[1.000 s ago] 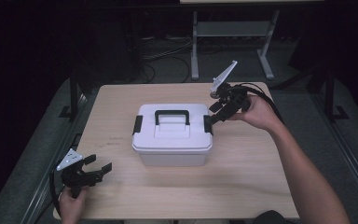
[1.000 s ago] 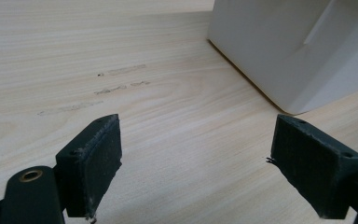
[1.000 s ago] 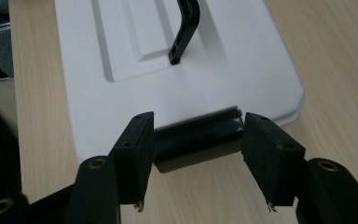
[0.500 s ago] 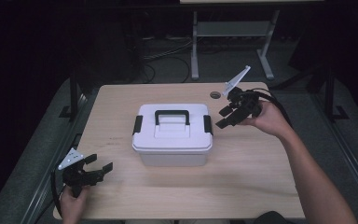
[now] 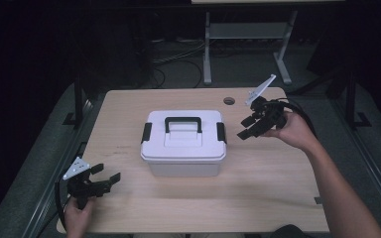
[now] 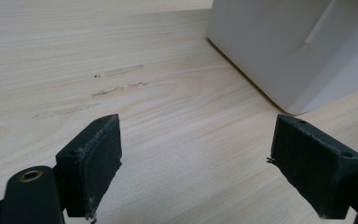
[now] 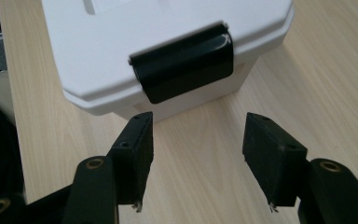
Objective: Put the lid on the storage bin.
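Overhead, the box (image 5: 184, 142) is seen mid-table w/ lid shut, contents hidden. The black latch (image 7: 182, 61) is shown close only from the right gripper (image 7: 196, 144), jaws apart, empty. Left gripper (image 6: 200, 163): wide, empty, near-left.

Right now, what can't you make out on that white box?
- box contents: closed lid, all views.
- Left latch: too small in high view.
- Right latch: slightly blurred in right gripper view; clipped or free unclear.
- Handle: cut off in both gripper views.
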`<state>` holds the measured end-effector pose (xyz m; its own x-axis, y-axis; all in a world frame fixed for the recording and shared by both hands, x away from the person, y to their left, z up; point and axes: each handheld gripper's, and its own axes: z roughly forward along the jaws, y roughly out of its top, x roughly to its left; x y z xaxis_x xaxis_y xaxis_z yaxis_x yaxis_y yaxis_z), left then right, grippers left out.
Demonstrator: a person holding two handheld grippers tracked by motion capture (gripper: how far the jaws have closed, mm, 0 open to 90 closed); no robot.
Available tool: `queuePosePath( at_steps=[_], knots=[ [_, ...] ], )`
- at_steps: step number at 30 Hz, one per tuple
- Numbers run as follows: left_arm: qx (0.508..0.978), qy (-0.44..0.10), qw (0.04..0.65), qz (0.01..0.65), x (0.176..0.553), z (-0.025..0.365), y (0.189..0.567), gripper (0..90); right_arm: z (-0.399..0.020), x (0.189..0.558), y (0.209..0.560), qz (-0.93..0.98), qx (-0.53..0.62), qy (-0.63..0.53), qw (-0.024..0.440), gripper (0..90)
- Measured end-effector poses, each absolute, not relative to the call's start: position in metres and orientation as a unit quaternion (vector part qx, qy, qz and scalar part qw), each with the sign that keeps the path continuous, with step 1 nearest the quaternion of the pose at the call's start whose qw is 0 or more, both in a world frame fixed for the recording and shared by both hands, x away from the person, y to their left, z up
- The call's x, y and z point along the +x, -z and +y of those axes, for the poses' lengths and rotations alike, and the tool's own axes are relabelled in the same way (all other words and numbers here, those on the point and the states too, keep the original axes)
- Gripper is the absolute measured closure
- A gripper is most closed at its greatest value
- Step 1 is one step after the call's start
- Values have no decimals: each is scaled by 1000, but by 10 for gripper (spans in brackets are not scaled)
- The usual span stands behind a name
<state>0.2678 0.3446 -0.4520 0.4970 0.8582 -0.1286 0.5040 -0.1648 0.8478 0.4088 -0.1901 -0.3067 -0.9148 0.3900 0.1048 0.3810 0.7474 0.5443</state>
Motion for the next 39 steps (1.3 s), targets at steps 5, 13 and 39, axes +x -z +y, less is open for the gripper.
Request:
queuePosePath(
  at_steps=[5,13,39],
  knots=[
    [737,-195,453,462,268,343,453,155,-197,404,314,935,213,-283,6,425],
    [736,-195,451,466,268,345,453,155,-216,401,330,932,233,-279,-4,421],
    [738,-195,450,464,267,344,453,155,-248,383,370,923,266,-277,-28,410]
  ],
)
